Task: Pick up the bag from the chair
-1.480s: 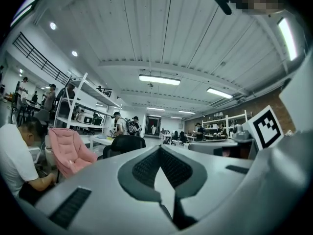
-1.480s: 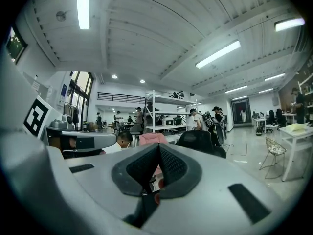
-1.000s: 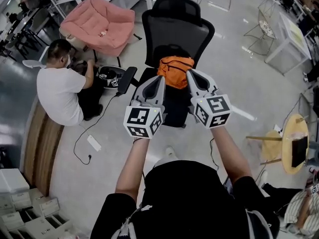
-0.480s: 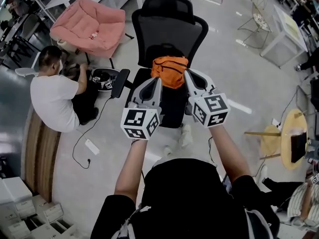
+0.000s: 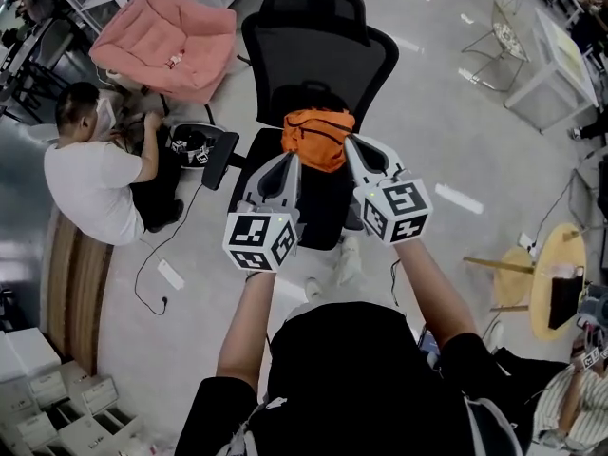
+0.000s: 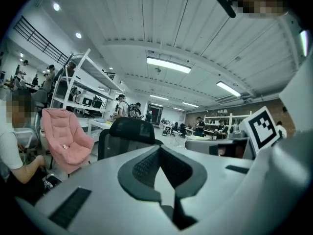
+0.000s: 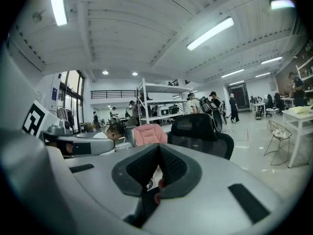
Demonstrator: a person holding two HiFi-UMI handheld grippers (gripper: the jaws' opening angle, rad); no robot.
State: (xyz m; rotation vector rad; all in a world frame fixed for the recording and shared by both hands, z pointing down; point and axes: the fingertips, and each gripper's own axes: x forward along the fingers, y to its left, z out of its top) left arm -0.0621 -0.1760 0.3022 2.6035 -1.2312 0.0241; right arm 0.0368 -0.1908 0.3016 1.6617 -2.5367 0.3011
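Note:
An orange bag (image 5: 318, 136) lies on the seat of a black mesh office chair (image 5: 318, 46), against its backrest. In the head view my left gripper (image 5: 289, 159) points at the seat just left of the bag and a little short of it, jaws shut on nothing. My right gripper (image 5: 349, 142) is shut too, its tip at the bag's right edge; whether it touches I cannot tell. The left gripper view shows the left gripper (image 6: 159, 148) with closed jaws and the chair (image 6: 128, 131) beyond. In the right gripper view the right gripper (image 7: 159, 147) hides the bag.
A person in a white shirt (image 5: 90, 179) sits on the floor at left beside a pink padded chair (image 5: 166, 41). A cable and power strip (image 5: 171, 274) lie on the floor. A white table (image 5: 556, 65) and a round yellow stool (image 5: 556, 283) stand at right.
Both grippers have moved forward and sunk a little with the person toward the chair, which now looks larger and nearer. The jaws have stayed shut and the bag has not moved.

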